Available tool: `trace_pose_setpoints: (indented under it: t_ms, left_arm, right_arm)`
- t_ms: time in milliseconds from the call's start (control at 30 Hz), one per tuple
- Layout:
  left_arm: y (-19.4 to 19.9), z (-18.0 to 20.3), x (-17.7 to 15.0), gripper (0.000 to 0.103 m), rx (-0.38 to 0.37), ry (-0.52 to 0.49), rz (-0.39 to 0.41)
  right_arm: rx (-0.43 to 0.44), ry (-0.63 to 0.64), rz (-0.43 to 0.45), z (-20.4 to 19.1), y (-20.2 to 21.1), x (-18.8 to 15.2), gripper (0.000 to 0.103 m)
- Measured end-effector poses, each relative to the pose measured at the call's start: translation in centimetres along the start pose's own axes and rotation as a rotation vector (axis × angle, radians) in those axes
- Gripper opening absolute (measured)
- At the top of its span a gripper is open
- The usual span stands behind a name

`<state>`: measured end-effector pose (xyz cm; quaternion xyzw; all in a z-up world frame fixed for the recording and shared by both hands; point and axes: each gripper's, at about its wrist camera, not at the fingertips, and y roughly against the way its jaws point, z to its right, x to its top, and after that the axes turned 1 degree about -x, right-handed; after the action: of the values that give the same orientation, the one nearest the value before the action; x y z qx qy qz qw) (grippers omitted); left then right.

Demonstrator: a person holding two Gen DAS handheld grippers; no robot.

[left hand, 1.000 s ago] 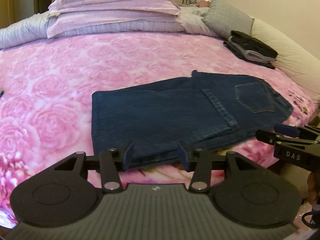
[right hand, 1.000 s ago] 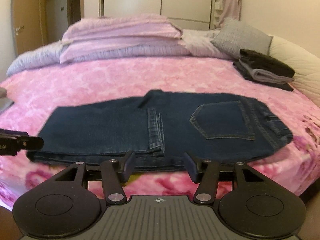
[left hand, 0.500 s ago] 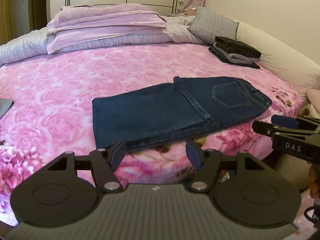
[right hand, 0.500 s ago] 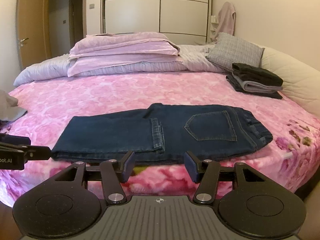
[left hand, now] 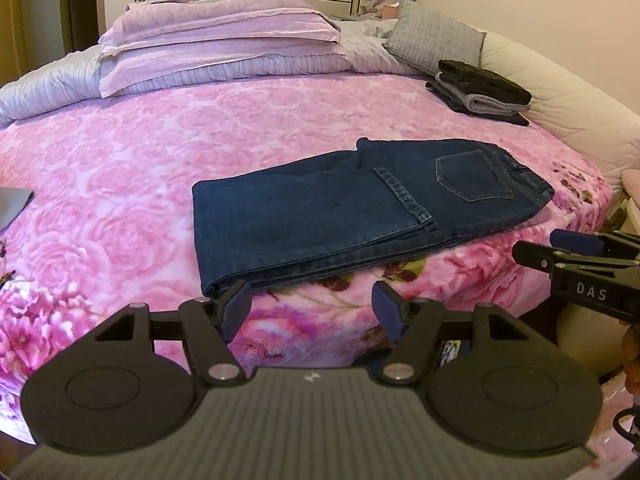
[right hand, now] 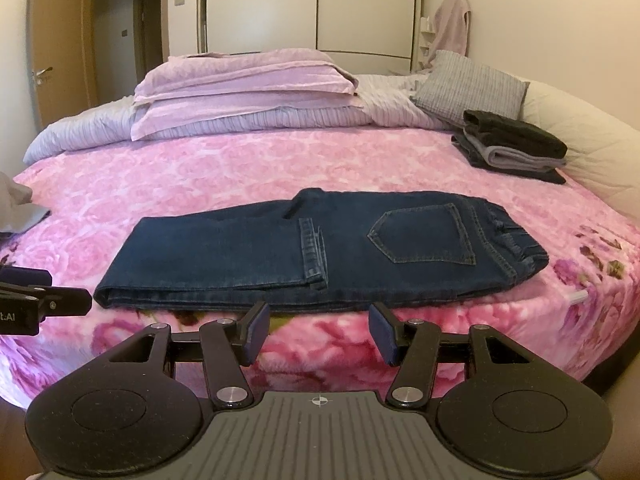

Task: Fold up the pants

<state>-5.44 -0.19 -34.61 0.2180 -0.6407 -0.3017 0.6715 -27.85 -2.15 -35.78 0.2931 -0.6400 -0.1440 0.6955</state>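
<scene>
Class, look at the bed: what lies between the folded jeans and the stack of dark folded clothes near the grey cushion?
Only bare pink flowered bedspread lies between the jeans and the stack of clothes; the right wrist view shows it best.

Grey cloth point(left hand: 14, 206) cut off left

— Where are you standing?

— You are in a bedroom, in a home. You can see a big bed point(right hand: 280, 168) with a pink rose blanket on it.

— What else tells you that?

— You see purple pillows point(right hand: 244, 80) piled at the far end and a grey cushion point(right hand: 472, 84) beside them. A small pile of folded clothes point(right hand: 512, 144) sits on the bed near the cushion. Behind the bed you see a tall wardrobe point(right hand: 312, 8) with sliding doors, and a wooden door point(right hand: 60, 40) on the left.
</scene>
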Motion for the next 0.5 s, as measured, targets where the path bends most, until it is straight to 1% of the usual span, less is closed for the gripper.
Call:
trace_pose_setpoints:
  t_ms: [367, 500]
  left_arm:
    - [-1.8, -0.4, 0.4, 0.063, 0.017, 0.011, -0.040]
    - [-3.0, -1.1, 0.3, 0.063, 0.022, 0.025, -0.062]
  right_arm:
    - [0.009, -0.008, -0.034, 0.0, -1.9, 0.2, 0.052]
    - [0.022, 0.013, -0.043, -0.5, -3.1, 0.4, 0.052]
